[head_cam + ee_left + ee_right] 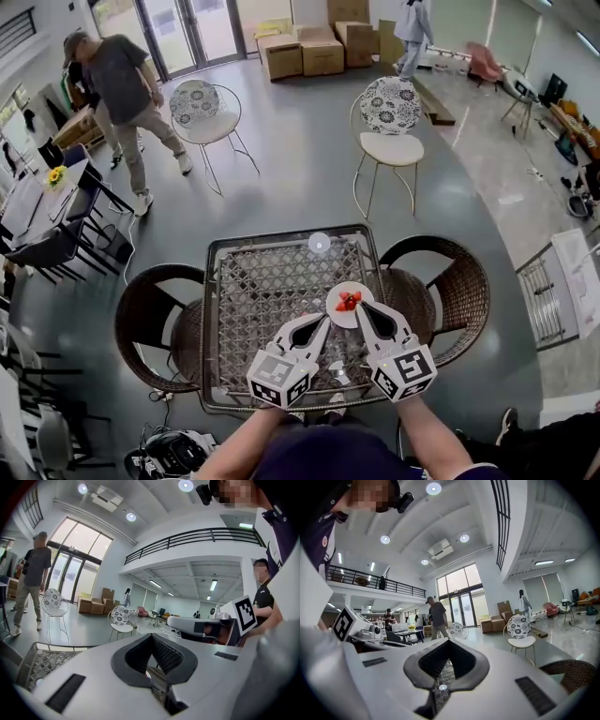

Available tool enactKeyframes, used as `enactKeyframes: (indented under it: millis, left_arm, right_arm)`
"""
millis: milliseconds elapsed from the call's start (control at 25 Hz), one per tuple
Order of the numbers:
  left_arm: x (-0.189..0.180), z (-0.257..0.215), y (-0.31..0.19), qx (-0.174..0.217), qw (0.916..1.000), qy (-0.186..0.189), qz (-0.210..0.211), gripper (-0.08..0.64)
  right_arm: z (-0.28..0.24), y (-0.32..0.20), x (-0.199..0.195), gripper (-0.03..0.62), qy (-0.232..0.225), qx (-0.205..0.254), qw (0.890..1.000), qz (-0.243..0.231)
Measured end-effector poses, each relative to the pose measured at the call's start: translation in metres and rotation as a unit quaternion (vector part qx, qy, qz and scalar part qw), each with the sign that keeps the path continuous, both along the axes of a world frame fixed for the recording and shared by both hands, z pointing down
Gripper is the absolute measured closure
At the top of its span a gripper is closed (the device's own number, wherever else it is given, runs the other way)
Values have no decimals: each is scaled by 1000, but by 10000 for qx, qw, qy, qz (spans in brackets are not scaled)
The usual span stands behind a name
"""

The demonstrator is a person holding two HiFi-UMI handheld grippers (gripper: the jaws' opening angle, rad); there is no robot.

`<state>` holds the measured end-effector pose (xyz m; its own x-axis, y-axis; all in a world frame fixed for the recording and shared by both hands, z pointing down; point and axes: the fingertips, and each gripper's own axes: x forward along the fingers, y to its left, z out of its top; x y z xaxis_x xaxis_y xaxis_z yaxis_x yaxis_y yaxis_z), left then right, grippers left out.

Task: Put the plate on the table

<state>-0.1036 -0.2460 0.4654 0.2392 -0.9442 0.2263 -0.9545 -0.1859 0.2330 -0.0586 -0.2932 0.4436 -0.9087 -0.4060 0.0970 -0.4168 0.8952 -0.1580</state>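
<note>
On the table [272, 272], the round plate [354, 289] lies flat — left tool [323, 322] and right tool [361, 309] pressed together, empty.

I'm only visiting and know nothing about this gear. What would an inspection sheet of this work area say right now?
Surface: glass-topped table over a lattice.
Job's things: white plate with red food, near side, between both gripper tips.
Clutter: one small round clear thing near the far edge; unidentifiable.
Grippers: left gripper and right gripper both shut, nothing between the jaws.
Cables: pale cord on the floor, far left.
Surroundings: wicker chairs either side, patterned chairs, cardboard boxes, a person walking.
</note>
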Motion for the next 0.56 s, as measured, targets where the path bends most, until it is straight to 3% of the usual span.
enactKeyframes:
  millis: [560]
  left_arm:
    - [4,-2,1,79,9999,-77,28,554]
  right_arm:
    - [-2,4,0,586,-103,74,9999,-80]
